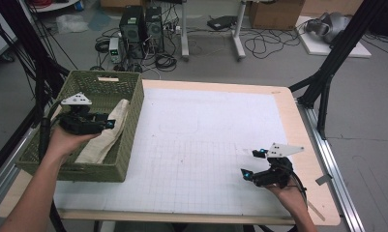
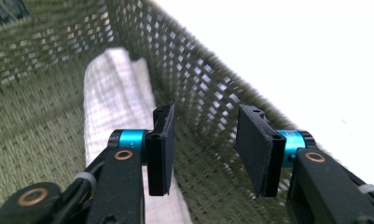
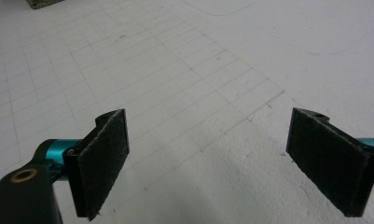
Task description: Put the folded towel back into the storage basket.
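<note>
- In the high view, one basket [image 1: 130, 126] with one cloth [image 1: 106, 135] is seen on the table [image 1: 307, 159].
- The left gripper [image 2: 204, 149] is seen released, nothing grasped, above the cloth.
- The right gripper [image 3: 222, 163] is spread wide over gridded paper [image 3: 175, 70].

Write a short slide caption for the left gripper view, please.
Open left gripper above rolled white cloth lying inside green woven basket.

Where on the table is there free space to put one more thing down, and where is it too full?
The white gridded mat is bare between the green basket and the right tongs, also behind them to the far edge. Inside the basket it is crowded: the folded cloth lies along its right wall, with the left tongs, open, above it.
</note>
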### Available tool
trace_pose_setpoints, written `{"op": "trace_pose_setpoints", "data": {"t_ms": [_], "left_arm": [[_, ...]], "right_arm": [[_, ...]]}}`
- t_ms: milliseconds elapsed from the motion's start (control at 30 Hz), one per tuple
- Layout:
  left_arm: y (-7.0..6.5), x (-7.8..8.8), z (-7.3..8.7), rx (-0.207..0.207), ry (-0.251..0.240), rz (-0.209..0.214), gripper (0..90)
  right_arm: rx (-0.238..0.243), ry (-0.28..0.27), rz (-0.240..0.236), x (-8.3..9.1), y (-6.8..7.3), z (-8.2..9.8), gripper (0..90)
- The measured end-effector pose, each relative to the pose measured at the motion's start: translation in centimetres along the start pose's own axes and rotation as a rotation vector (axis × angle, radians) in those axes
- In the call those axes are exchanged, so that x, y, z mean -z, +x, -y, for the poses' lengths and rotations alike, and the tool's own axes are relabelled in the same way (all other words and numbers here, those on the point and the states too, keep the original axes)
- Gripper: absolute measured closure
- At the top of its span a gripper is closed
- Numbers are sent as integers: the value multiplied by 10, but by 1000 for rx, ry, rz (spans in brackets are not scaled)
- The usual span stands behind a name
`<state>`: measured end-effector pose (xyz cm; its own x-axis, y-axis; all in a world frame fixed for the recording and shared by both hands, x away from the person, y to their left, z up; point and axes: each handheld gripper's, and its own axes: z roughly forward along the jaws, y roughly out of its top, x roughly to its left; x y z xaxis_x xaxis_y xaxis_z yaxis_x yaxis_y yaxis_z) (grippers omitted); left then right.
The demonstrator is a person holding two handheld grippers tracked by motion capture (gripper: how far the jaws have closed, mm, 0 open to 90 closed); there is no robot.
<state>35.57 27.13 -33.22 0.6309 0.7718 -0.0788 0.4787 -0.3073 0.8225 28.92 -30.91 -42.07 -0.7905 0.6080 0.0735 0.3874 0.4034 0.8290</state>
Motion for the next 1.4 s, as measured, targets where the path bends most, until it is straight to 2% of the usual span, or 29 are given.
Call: {"op": "trace_pose_setpoints", "data": {"t_ms": [200,733,1167,1400], "left_arm": [[-10,10,-1,-14,-52,10,516],[-32,12,0,-52,-74,37,475],[-57,9,-2,-84,-118,58,425],[-70,8,-2,-89,-160,65,410]], "right_arm": [[3,-8,2,0,0,-1,124],[4,-3,-4,0,1,-1,124],[7,-15,-1,1,1,-1,124],[5,-16,-1,1,2,-2,124]]}}
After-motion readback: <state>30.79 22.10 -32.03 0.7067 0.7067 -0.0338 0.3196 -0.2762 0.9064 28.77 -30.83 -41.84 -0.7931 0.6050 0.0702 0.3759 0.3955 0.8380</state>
